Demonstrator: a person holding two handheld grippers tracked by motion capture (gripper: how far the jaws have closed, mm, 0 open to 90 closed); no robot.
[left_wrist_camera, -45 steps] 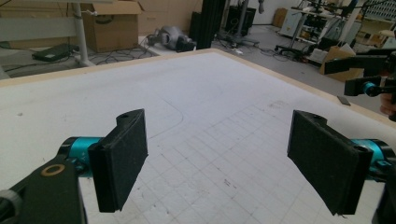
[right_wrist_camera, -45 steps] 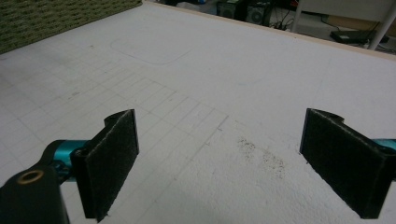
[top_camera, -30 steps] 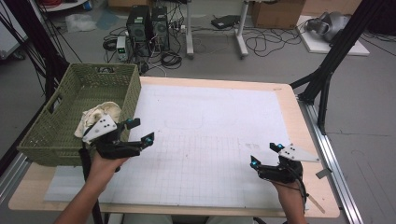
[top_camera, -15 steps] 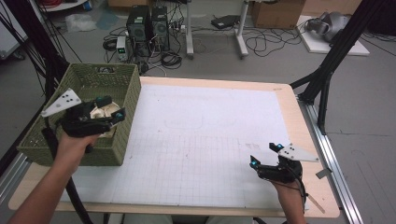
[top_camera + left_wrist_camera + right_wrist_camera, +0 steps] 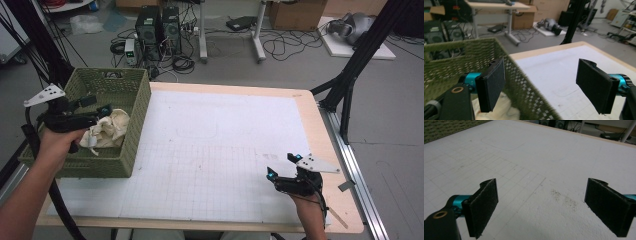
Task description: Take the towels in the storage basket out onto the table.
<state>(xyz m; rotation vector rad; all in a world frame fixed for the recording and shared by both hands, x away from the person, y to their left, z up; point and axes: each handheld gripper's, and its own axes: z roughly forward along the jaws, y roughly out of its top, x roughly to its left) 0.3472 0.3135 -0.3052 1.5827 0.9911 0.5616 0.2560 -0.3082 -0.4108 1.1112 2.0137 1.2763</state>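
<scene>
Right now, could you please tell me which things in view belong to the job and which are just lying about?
Part of the job:
- cream crumpled cloth
- green woven plastic basket holding it
- left gripper, open over the basket

Lying about:
- right gripper, open and idle on the white gridded mat
- black computer towers on the floor

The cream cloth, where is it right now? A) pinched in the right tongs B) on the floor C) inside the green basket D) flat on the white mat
C: the cream cloth lies bunched inside the green basket, beside the open left tongs.
</scene>
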